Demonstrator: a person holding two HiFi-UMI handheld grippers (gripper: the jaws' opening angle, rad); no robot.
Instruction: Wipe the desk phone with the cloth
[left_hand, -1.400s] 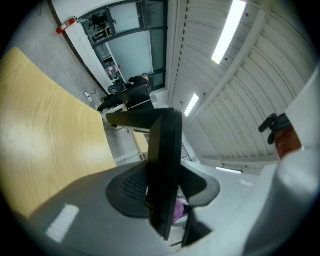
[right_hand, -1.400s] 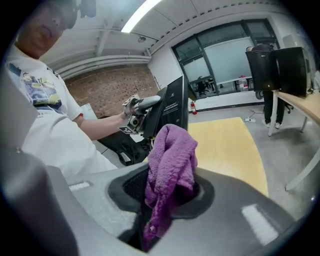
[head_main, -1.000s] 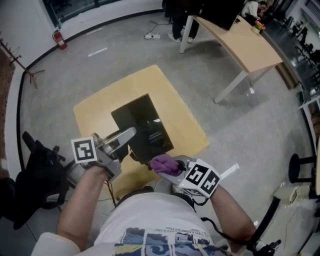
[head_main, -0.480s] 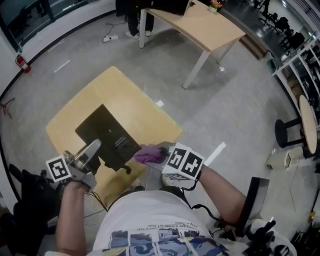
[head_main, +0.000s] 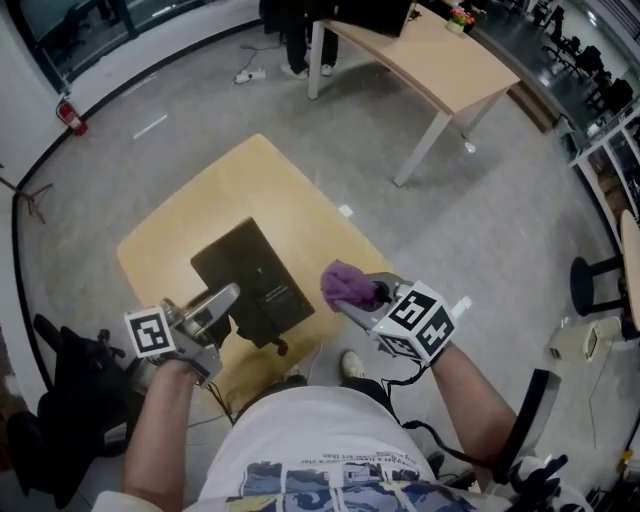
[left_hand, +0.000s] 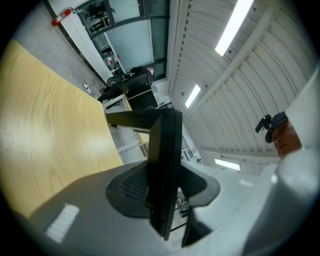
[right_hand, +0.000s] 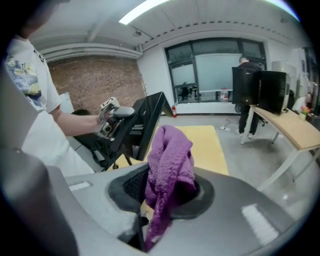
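A grey concrete floor (head_main: 480, 220) spreads under a square light-wood table (head_main: 250, 175). At the far right stands a long curved desk (head_main: 460, 60) of the same wood on white legs. A white wall (head_main: 20, 120) curves along the far left, with a red fire extinguisher (head_main: 70, 116) at its foot. A black chair (head_main: 65, 390) sits by the table's near left corner. Another wall is brick (right_hand: 95, 82), beside tall glazed windows (right_hand: 215, 65). Strip lights (right_hand: 145, 10) run along the white ceiling (left_hand: 260, 75).

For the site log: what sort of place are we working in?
Probably an open office or lab: a light wooden table on a grey floor, a dark monitor on the far desk, a fire extinguisher by the glazed wall.
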